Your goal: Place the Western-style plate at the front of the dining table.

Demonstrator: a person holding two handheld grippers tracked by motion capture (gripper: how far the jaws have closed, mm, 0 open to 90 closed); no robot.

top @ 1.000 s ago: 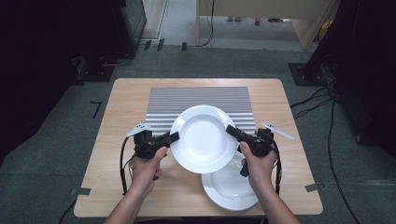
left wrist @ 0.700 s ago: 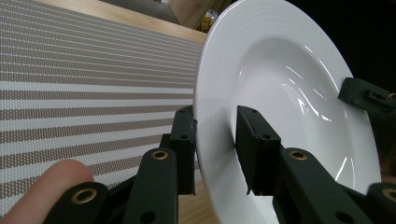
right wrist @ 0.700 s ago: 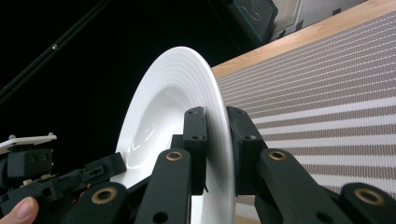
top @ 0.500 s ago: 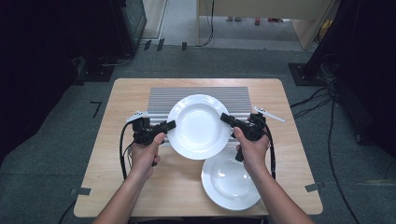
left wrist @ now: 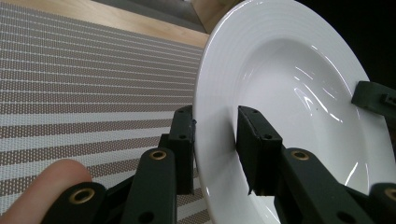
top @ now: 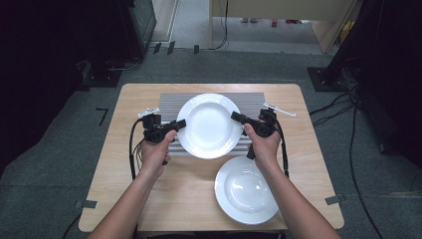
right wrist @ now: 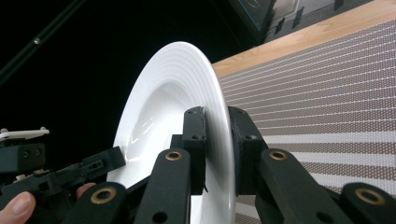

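Surface: a light wooden table (top: 119, 199) is being shown on grey carpet, with dark equipment stands and trailing cables at 10 and 2 o'clock and a pale wooden unit at 12 o'clock. A striped woven placemat (top: 169, 102), ribbed in grey and white bands, is lying toward the table's 12 o'clock half.

Item 1: a white plate (top: 209, 125), round, glossy, with a wide rim ringed by fine concentric ridges and a sunken centre, is being held over the placemat, raised off it. It is being gripped at its 9 o'clock rim by the left gripper (top: 180, 123), the black jaws clamped on either side of the rim in the left gripper view (left wrist: 215, 149). Its 3 o'clock rim is being pinched likewise by the right gripper (top: 235, 117), seen closed on the edge in the right gripper view (right wrist: 217, 140).

Item 2: a second plate (top: 246, 190), of matching white glazed form, is resting on bare wood at 5 o'clock, just beside the held one.

Markings: no writing is being made out anywhere.
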